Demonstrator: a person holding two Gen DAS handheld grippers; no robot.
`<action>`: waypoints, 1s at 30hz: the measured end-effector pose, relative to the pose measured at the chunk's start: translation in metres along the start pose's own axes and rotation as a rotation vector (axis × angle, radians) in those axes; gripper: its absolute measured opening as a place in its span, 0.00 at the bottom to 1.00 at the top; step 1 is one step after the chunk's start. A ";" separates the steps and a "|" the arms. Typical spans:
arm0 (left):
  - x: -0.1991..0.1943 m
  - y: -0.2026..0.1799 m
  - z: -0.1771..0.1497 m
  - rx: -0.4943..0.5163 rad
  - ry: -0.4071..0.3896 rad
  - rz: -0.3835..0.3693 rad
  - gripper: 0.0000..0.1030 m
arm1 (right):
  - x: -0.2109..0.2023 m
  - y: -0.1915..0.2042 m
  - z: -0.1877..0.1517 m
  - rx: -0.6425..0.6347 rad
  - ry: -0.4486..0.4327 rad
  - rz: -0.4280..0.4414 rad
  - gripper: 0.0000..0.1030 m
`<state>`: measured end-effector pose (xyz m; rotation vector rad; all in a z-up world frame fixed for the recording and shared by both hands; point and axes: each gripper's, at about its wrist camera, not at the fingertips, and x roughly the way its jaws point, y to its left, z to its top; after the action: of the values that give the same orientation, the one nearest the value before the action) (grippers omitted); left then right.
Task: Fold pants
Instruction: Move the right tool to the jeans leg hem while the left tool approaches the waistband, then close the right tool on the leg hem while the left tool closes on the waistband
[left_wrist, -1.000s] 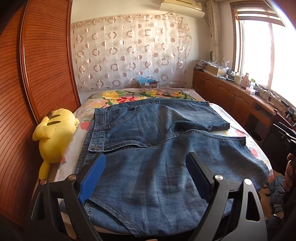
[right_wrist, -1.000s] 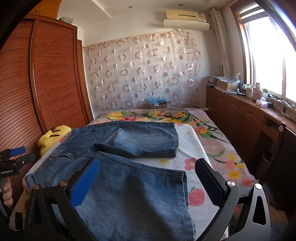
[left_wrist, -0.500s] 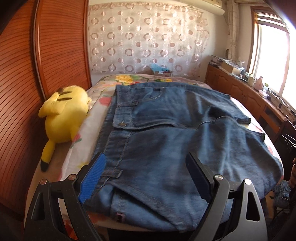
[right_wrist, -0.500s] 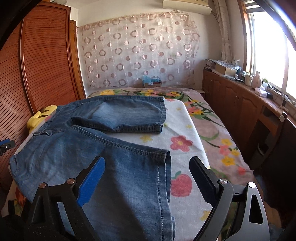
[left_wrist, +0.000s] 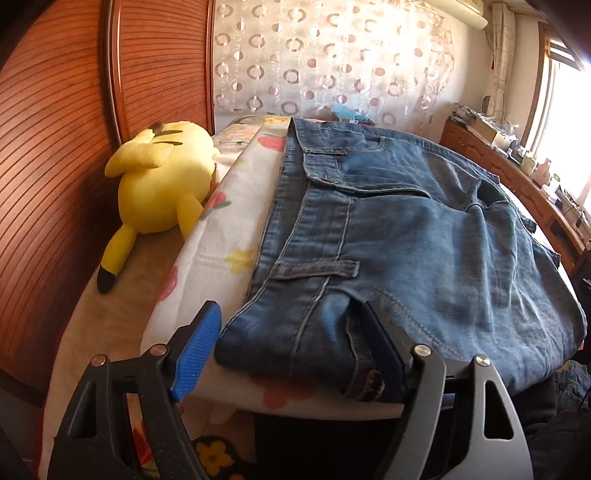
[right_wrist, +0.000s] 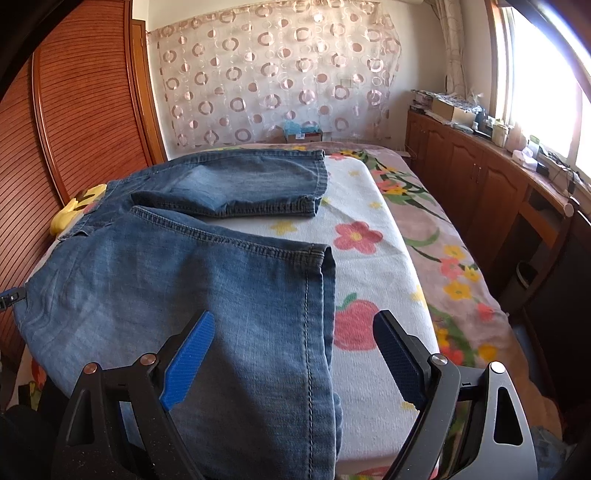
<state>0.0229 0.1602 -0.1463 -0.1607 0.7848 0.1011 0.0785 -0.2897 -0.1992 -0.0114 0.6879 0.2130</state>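
Evidently set for a two-corner lift — pants (left_wrist: 406, 240) spread flat on the bed (right_wrist: 376, 280), left tongs (left_wrist: 291, 354) just narrowing round the near waistband corner, unclamped, right tongs (right_wrist: 295, 354) likewise closing, astride the near leg's hem, pads clear of denim.

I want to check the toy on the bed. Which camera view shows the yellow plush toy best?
The left wrist view: the yellow plush toy lies whole beside the jeans, against the wooden wall. The right wrist view shows only a small yellow part behind the jeans.
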 end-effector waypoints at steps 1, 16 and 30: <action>0.000 0.002 -0.001 -0.002 -0.003 -0.001 0.74 | -0.003 0.000 -0.001 -0.001 0.004 0.000 0.86; 0.012 0.006 -0.003 -0.014 0.020 0.029 0.73 | -0.015 -0.017 -0.022 0.007 0.066 0.015 0.80; 0.007 0.010 -0.003 -0.032 0.013 0.004 0.73 | -0.012 -0.015 -0.031 -0.016 0.118 0.033 0.50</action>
<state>0.0239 0.1696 -0.1546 -0.1900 0.7963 0.1167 0.0528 -0.3090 -0.2162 -0.0277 0.8041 0.2510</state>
